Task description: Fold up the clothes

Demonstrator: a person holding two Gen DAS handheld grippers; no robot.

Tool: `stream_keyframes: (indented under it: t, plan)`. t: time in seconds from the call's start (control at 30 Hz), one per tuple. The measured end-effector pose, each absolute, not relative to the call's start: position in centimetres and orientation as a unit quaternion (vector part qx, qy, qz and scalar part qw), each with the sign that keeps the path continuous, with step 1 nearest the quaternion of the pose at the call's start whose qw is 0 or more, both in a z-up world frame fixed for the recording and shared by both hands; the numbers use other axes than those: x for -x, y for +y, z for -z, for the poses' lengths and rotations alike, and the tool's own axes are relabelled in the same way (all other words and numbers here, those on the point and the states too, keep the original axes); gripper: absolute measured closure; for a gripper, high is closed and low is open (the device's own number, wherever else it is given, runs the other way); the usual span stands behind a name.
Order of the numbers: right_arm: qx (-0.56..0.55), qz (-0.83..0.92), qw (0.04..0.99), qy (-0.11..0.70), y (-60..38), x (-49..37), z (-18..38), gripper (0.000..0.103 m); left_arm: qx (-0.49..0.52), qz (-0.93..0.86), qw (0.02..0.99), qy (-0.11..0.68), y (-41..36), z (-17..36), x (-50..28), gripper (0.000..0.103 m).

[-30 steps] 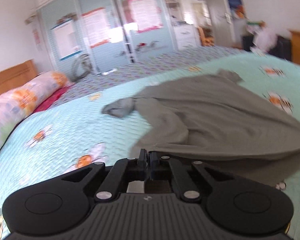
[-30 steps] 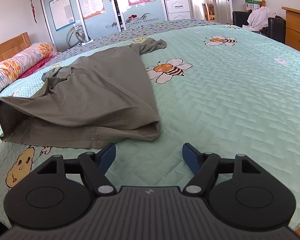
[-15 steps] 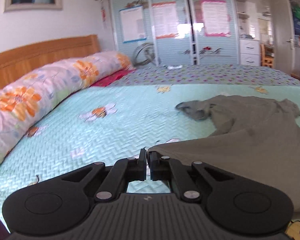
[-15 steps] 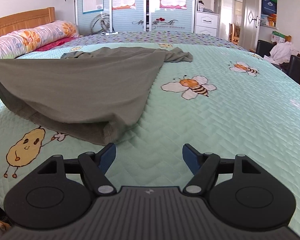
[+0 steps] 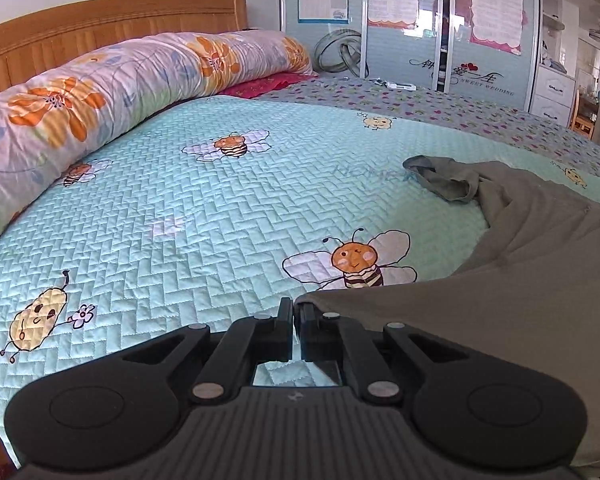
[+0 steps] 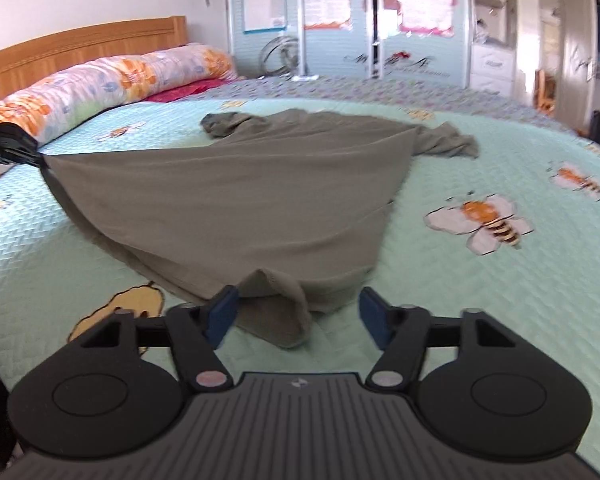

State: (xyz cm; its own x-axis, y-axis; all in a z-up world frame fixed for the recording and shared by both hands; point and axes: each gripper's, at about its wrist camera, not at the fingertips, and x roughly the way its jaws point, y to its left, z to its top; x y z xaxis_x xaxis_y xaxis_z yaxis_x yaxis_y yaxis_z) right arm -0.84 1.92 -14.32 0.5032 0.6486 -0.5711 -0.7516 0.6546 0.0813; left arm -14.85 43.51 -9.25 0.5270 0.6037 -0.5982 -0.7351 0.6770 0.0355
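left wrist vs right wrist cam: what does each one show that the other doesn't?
Left wrist only: the left gripper seen close, shut on a corner of the olive garment.

Right wrist only: the whole garment spread out, the right gripper with jaws that have just been closing, a bunched hem corner between the pads, unclamped, and the garment's far right sleeve.

Both: the bee-print quilt, floral bolster, wooden headboard.

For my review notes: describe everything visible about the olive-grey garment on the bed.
The olive-grey garment is a soft, thin, plain knit lying on the quilted bee-print bedspread. The left gripper is shut on one hem corner, pulling that edge taut and slightly lifted. The opposite hem corner bunches between the right gripper fingers, which have just been closing, not yet pinching. Two sleeves lie crumpled at its far end.
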Motion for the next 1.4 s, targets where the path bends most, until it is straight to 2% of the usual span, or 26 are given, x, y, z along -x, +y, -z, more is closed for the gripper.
stream_keyframes:
  t: [0.03,0.1,0.17,0.23,0.27,0.4,0.5,0.57,0.63,0.73,0.8,0.9,1.13,1.2,1.3,1.4]
  plan:
    - [0.092,-0.410,0.857,0.298,2.2,0.6,14.4,0.060,0.109,-0.383,0.867,0.299,43.4,9.4,14.7,0.101]
    - [0.097,-0.411,0.855,0.301,2.5,0.5,14.5,0.080,0.107,-0.377,0.868,0.305,43.3,9.5,14.5,0.101]
    - [0.099,-0.412,0.856,0.296,2.6,0.6,14.4,0.082,0.103,-0.369,0.871,0.309,43.1,9.5,14.3,0.101]
    - [0.107,-0.406,0.861,0.287,2.6,0.6,14.4,0.093,0.101,-0.360,0.875,0.306,42.8,9.2,14.2,0.101]
    - [0.118,-0.390,0.869,0.283,2.6,0.4,14.5,0.103,0.100,-0.356,0.878,0.305,42.7,8.9,14.2,0.101]
    - [0.121,-0.298,0.911,0.257,-0.2,-0.9,12.9,0.103,0.104,-0.315,0.901,0.280,41.0,6.4,14.8,0.101]
    - [0.112,-0.246,0.943,0.193,-3.6,-0.8,9.5,0.103,0.110,-0.274,0.921,0.255,39.3,3.9,15.4,0.101]
    - [0.125,-0.238,0.951,0.152,-5.2,0.2,7.5,0.103,0.090,-0.266,0.921,0.269,38.0,3.9,15.7,0.101]
    - [0.153,-0.245,0.940,0.183,-5.6,0.3,8.1,0.103,0.079,-0.260,0.911,0.311,37.2,6.1,15.8,0.101]
    - [0.175,-0.254,0.906,0.289,-5.9,-0.4,13.0,0.103,0.077,-0.260,0.883,0.384,37.0,11.1,15.9,0.101]
    - [0.164,-0.257,0.894,0.328,-6.2,-0.3,15.6,0.103,0.070,-0.260,0.866,0.421,36.9,13.8,16.0,0.101]
    - [0.159,-0.252,0.898,0.324,-6.2,0.3,16.1,0.103,0.043,-0.260,0.866,0.426,36.4,14.8,16.2,0.101]
    - [0.149,-0.269,0.902,0.304,-6.7,1.1,14.3,0.103,0.028,-0.270,0.881,0.387,36.0,12.1,17.0,0.101]
    - [0.149,-0.274,0.904,0.292,-6.9,1.5,13.6,0.103,-0.001,-0.264,0.877,0.402,35.7,12.8,16.7,0.100]
    - [0.178,-0.280,0.883,0.332,-6.6,1.3,15.7,0.103,0.009,-0.245,0.865,0.439,35.9,14.8,16.4,0.099]
    - [0.156,-0.283,0.884,0.339,-7.4,1.6,15.4,0.099,-0.017,-0.224,0.867,0.445,35.0,15.1,16.9,0.098]
